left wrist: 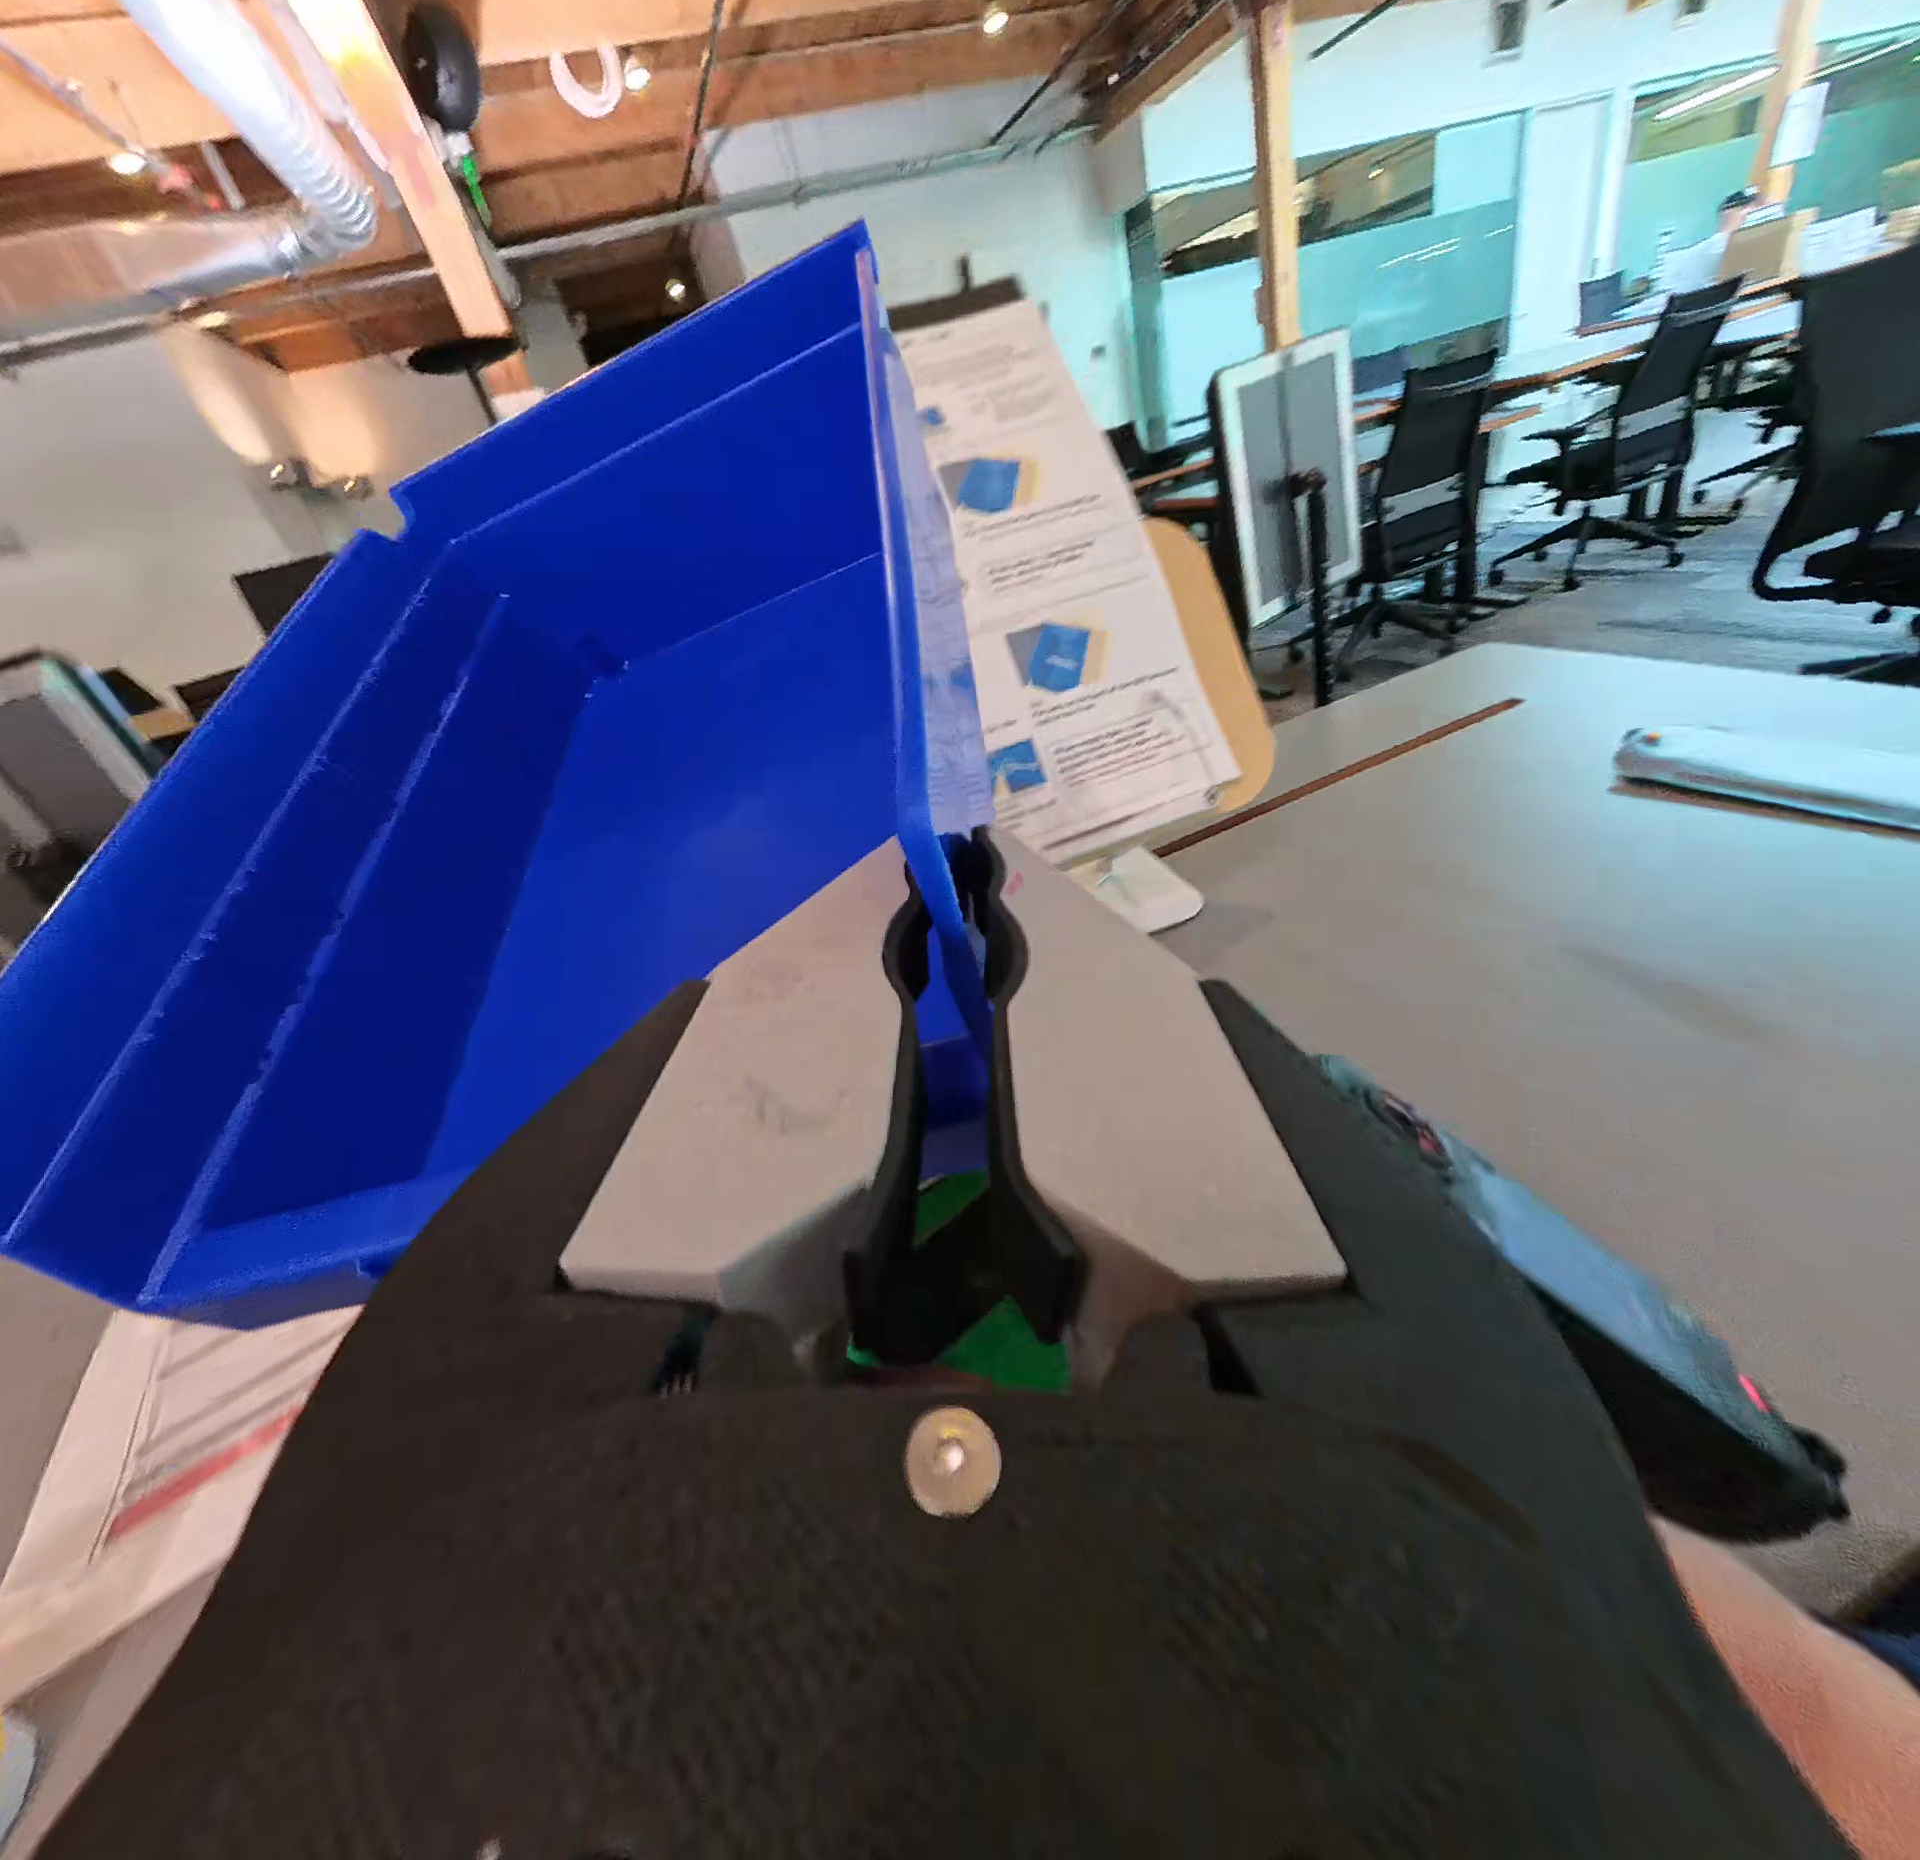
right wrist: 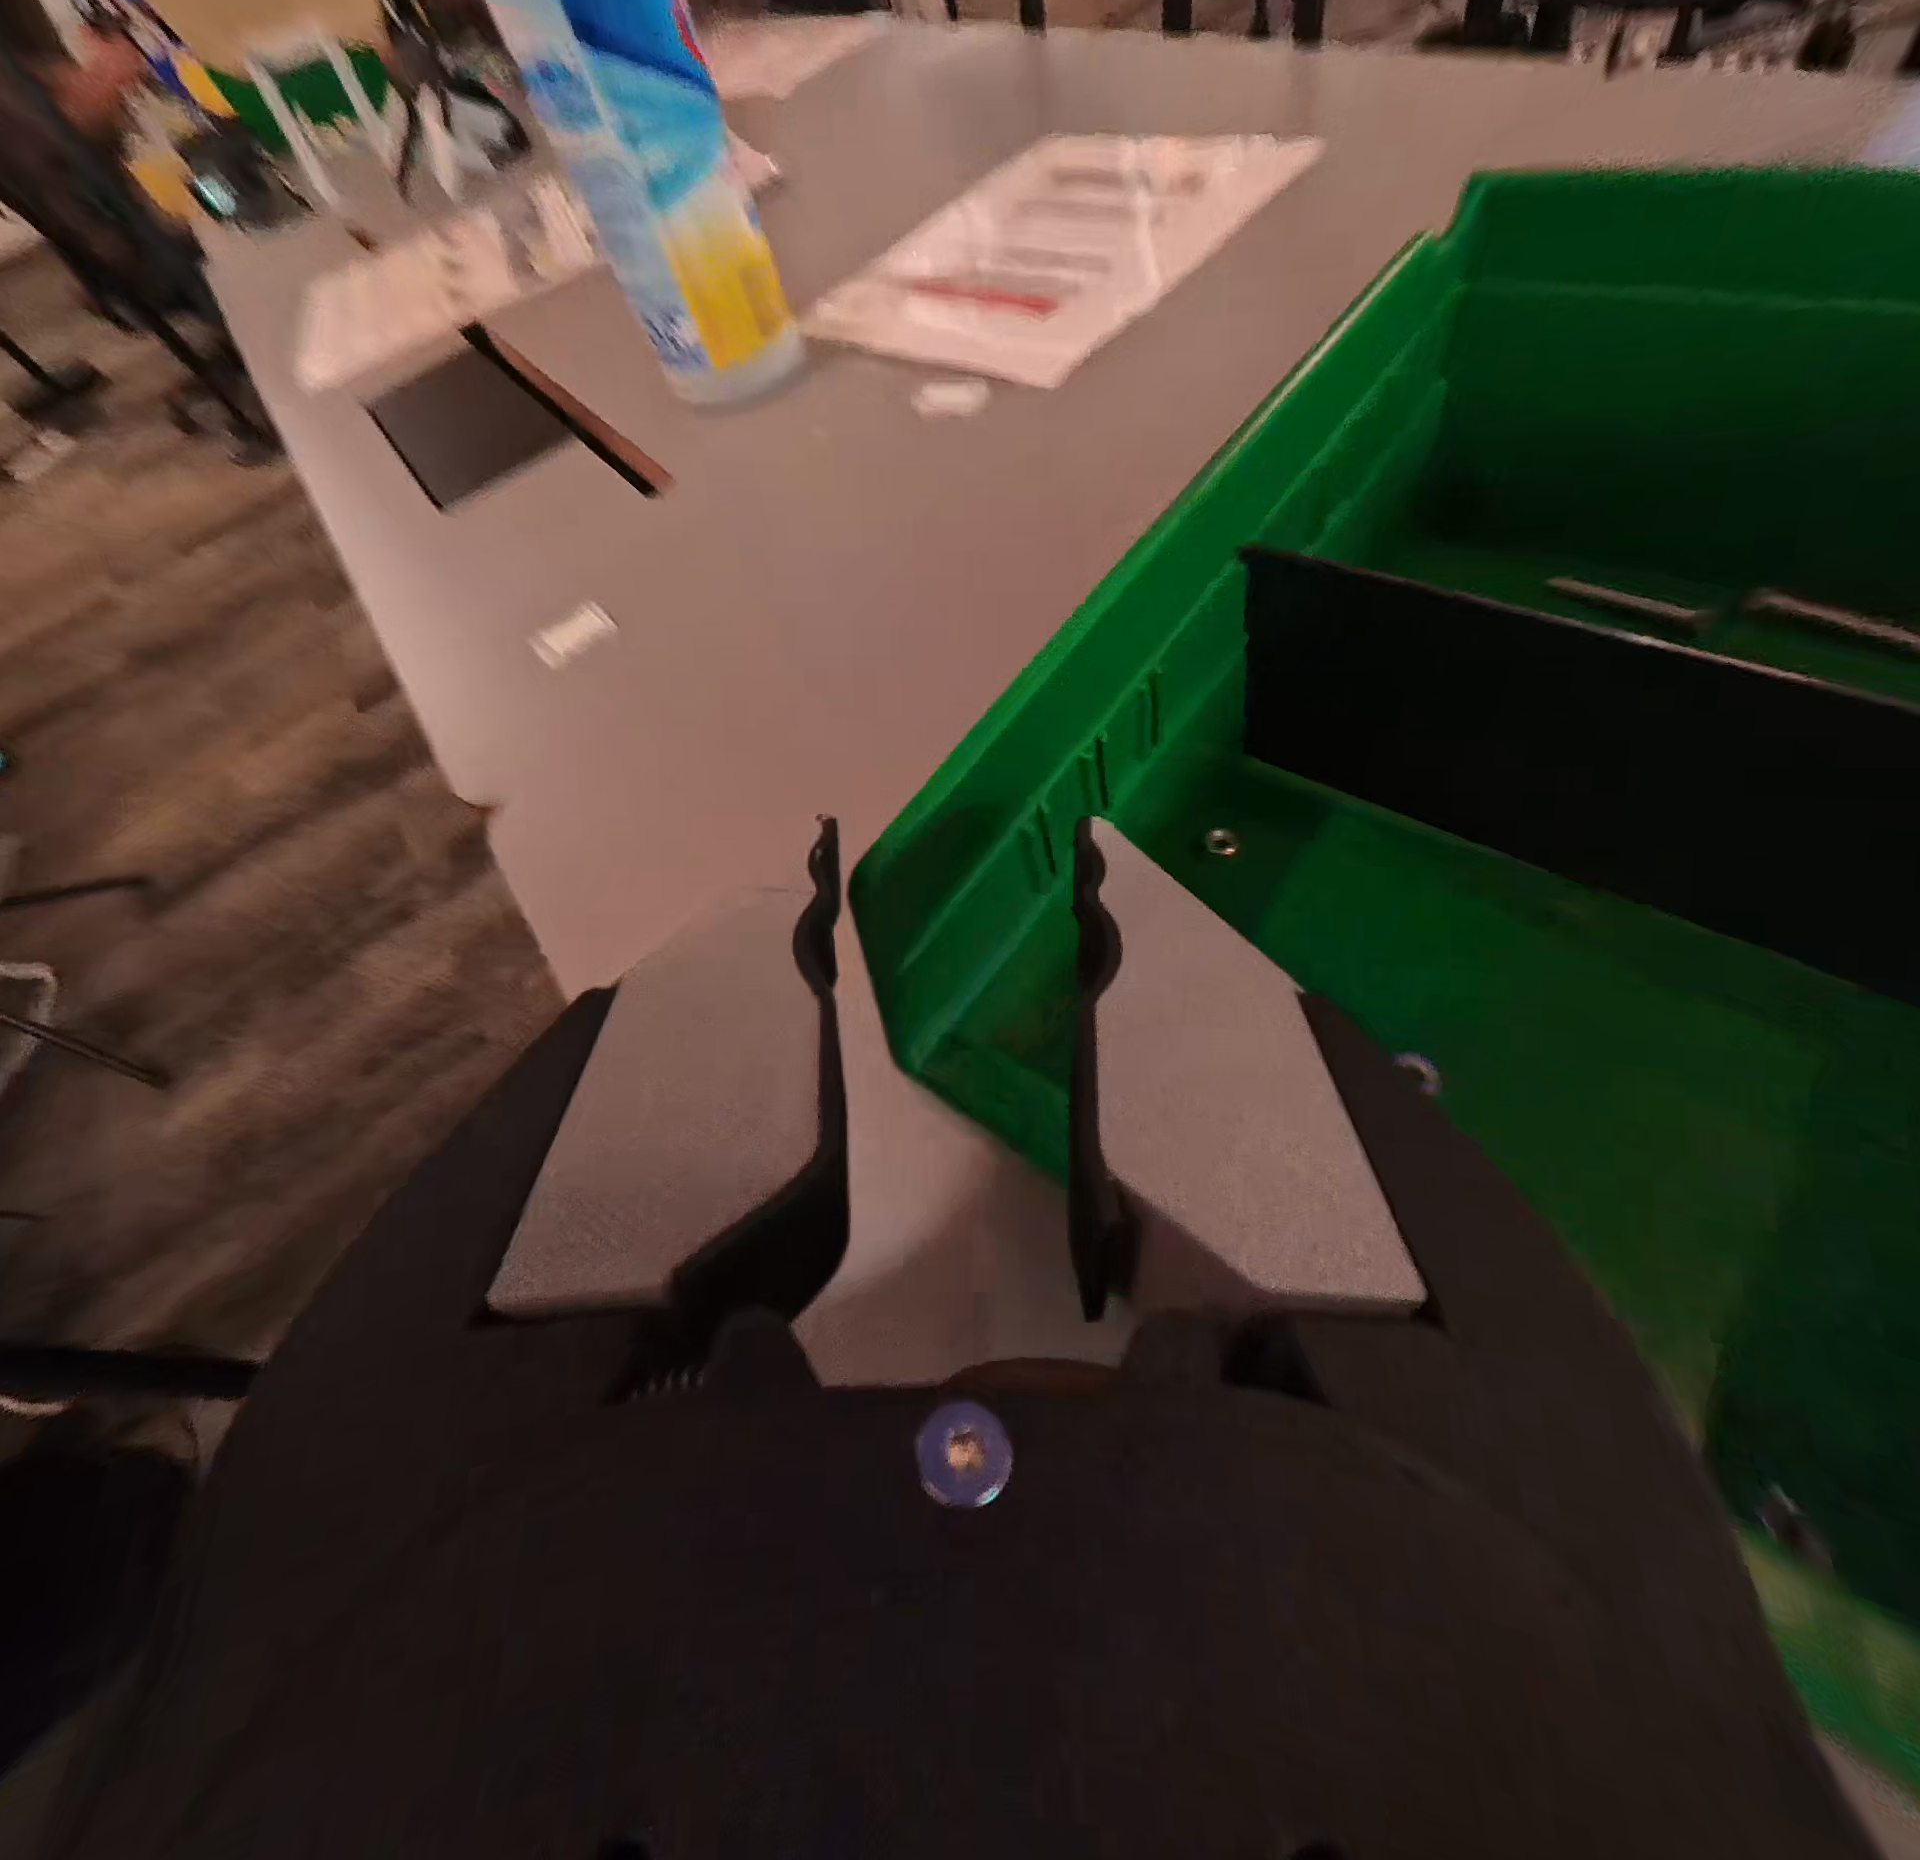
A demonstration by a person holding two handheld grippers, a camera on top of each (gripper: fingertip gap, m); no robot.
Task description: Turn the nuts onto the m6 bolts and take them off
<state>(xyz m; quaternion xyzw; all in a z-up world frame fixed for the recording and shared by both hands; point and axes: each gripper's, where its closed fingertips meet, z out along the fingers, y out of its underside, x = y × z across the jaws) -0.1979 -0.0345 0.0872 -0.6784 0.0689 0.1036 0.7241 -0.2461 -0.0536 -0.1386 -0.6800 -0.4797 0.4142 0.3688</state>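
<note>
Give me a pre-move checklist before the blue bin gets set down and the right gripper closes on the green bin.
1. Left gripper grip on the blue bin: ok, jaws pinch its side wall, bin tilted in the air.
2. Blue bin contents: ok, the inside that shows is empty, nothing to spill.
3. Right gripper open: ok, fingers apart.
4. Right gripper lined up: ok, its fingers straddle the near corner wall of the green bin.
5. Parts in the green bin: ok, a nut lies before the black divider, bolts behind it.
6. Set-down spot for the blue bin: cannot tell, hidden by the bin.
</note>
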